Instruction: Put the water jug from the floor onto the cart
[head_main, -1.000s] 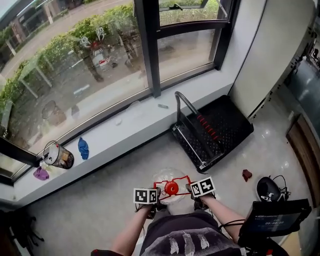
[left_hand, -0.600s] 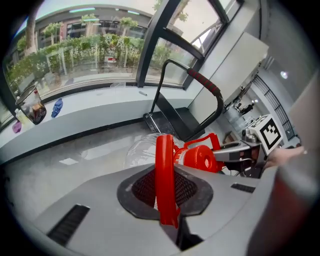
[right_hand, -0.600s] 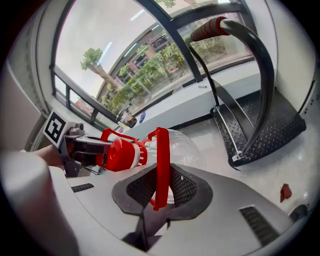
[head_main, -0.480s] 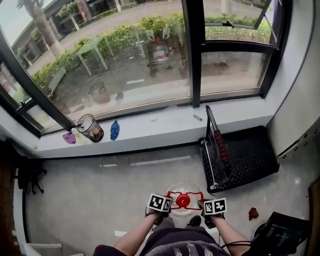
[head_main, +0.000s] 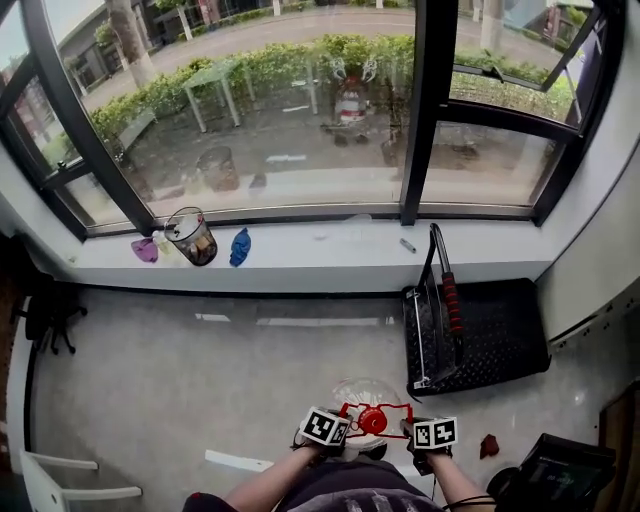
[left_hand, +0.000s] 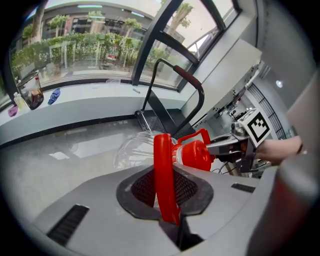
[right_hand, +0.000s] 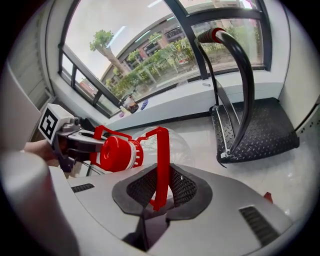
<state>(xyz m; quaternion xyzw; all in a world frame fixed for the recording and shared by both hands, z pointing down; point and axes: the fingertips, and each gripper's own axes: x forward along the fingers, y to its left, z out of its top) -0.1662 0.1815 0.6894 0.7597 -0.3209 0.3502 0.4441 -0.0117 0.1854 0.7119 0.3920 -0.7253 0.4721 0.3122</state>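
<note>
We log the curved window wall (head_main: 300, 130) first: tall glass panes in dark metal frames, with greenery and paving outside. Below it the floor (head_main: 180, 370) is pale grey, smooth and glossy, with soft reflections. A long white sill (head_main: 320, 265) runs along the foot of the glass.

The black platform cart (head_main: 505, 330) sits on the floor at right, close against the sill. It has a flat rectangular deck of raised diamond-pattern plate. A bent black tube push bar (head_main: 451, 305) with a ribbed red grip stands at the deck's left edge.

The clear, round-shouldered plastic water jug (head_main: 362, 392) is not on the cart. It hangs over the floor directly in front of us, just short of the cart's near left corner, cap upward. Its wall is transparent with faint ridges.

Left tongs (left_hand: 167, 192): grey moulded jaws with black mesh-textured pads, closed narrow on one thin strap of the jug's red plastic handle (left_hand: 162, 160).

Right tongs (right_hand: 159, 190): same build, clamped on the opposite strap of that handle.

The red screw cap (head_main: 372, 420) is cylindrical with a ridged white collar, and sits midway between the two tongs.

Smallest items: a clear glass jar (head_main: 192, 238), a crumpled blue cloth (head_main: 239, 247) and a purple scrap (head_main: 145, 250) on the sill's left end. A dark red scrap (head_main: 489, 446) lies on the floor near the cart.
</note>
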